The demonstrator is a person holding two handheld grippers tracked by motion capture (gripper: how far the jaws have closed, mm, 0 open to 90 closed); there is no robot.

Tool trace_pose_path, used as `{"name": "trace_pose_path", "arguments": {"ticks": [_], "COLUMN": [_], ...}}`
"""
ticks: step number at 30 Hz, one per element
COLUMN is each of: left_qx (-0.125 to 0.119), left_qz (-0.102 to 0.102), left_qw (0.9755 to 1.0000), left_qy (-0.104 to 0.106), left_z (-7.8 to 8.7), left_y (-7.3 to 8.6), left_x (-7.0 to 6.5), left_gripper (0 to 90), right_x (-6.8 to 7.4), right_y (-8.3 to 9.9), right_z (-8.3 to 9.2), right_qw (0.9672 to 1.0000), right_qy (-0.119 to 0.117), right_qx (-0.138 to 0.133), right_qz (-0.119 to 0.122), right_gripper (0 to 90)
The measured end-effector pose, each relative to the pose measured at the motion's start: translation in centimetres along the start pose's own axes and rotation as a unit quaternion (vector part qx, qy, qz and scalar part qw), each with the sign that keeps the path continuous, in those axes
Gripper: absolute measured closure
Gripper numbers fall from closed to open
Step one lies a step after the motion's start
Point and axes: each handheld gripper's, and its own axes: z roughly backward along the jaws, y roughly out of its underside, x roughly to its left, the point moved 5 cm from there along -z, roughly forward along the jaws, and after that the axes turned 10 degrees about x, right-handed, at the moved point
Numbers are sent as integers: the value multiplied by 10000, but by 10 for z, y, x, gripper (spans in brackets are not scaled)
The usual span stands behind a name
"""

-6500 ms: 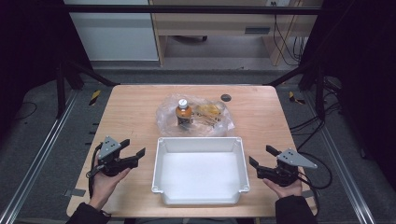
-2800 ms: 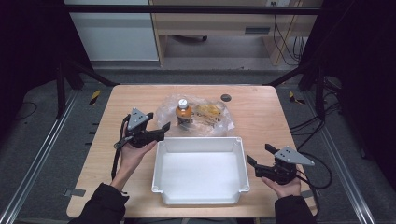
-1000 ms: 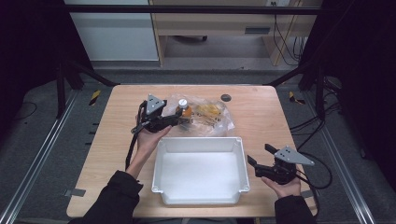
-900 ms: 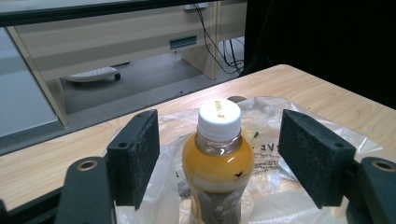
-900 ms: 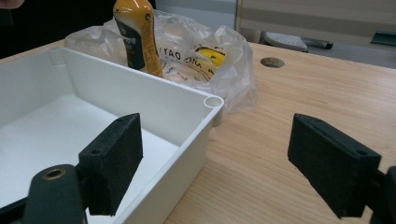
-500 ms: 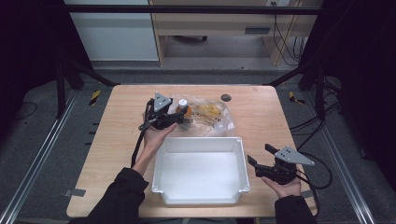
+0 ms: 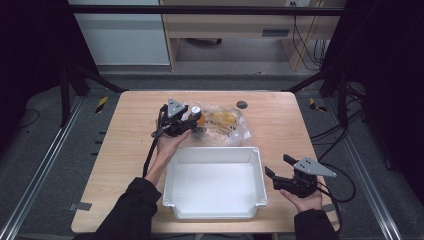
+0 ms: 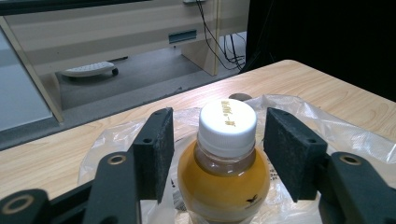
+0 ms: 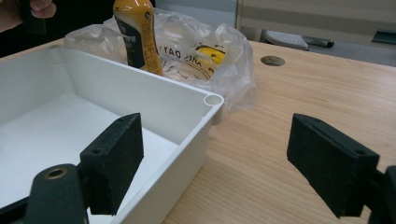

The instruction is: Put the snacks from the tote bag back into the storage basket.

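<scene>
Where the pale wood-grain table (image 7: pixel 125 165) meets the person's near edge, the right gripper (image 7: pixel 280 169) rests in a hand at the near right, its two blocky black foam-faced jaws spread wide with nothing between them; in the right gripper view its left pad hangs over the near corner of the bin and its right pad over bare wood. Just left of it sits a white plastic bin (image 7: pixel 214 212), rectangular, smooth-walled, with rounded corner posts and a matte floor. Beyond the bin's far wall lies a crumpled clear plastic bag (image 7: pixel 239 131), glossy and wrinkled, with dark printed lettering and yellow packets showing through its film. At the bag's left end stands a small bottle (image 8: pixel 223 182) of opaque orange-yellow liquid, upright, round-shouldered, closed by a ribbed white screw cap (image 8: pixel 227 119) with faint gold lettering on its flat top. The left gripper (image 8: pixel 218 149), reached out from a dark sleeve, straddles that bottle: its jaws have just been closing, and the coarse black pads stand either side of the neck with a narrow gap on each side, not yet pressing. Farther right, a small dark round grommet (image 7: pixel 242 104) is set into the tabletop near the far edge.
</scene>
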Motion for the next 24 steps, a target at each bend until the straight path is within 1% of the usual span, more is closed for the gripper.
{"name": "trace_pose_path", "arguments": {"ticks": [5, 6, 20, 24], "left_qx": [56, 43, 41, 34], "left_qz": [-45, -26, -68, -81], "left_qw": [10000, 10000, 10000, 10000], "left_qy": [-2, -2, -7, -28], "left_z": [-4, -4, -11, -13], "left_y": [2, 2, 3, 2], "left_x": [-1, -1, -4, -6], "left_gripper": [472, 478, 545, 568], "right_x": [0, 0, 1, 0], "right_y": [0, 0, 1, 1], "right_z": [0, 0, -1, -2], "right_qw": [10000, 10000, 10000, 10000], "right_qy": [0, -1, -13, -7], "right_qx": [11, 11, 31, 39], "right_qz": [11, 10, -17, 31], "right_gripper": [187, 187, 188, 189]}}
